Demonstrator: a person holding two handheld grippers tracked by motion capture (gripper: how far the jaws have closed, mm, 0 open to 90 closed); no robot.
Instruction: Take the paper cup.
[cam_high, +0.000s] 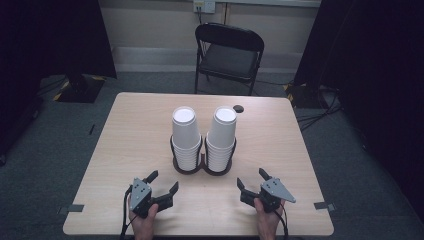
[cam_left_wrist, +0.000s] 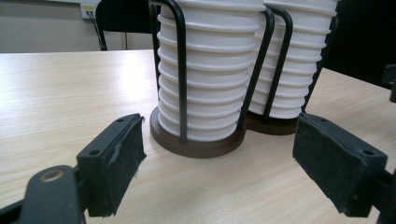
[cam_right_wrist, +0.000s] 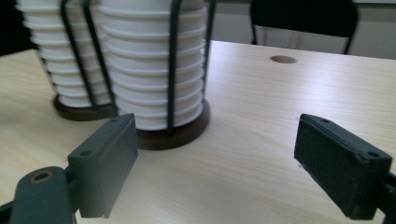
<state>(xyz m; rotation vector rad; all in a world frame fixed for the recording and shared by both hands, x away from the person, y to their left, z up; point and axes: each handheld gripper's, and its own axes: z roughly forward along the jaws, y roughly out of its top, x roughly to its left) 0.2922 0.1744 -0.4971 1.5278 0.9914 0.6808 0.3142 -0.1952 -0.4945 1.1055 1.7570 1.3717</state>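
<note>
Holding both claws apart, empty, near bench (cam_high: 130, 130) edge: left claw (cam_high: 162, 182), right claw (cam_high: 251, 179). I'd approach cup stacks (cam_high: 186, 135) level, grip top cup gently, avoid wire holder (cam_left_wrist: 180, 70).

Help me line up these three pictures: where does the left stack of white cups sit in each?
High view: left stack of white cups, table centre, left half of the holder.
Left gripper view: the near stack, upper centre.
Right gripper view: the far stack, upper left.
Shared landmark: the dark wire cup holder.
</note>
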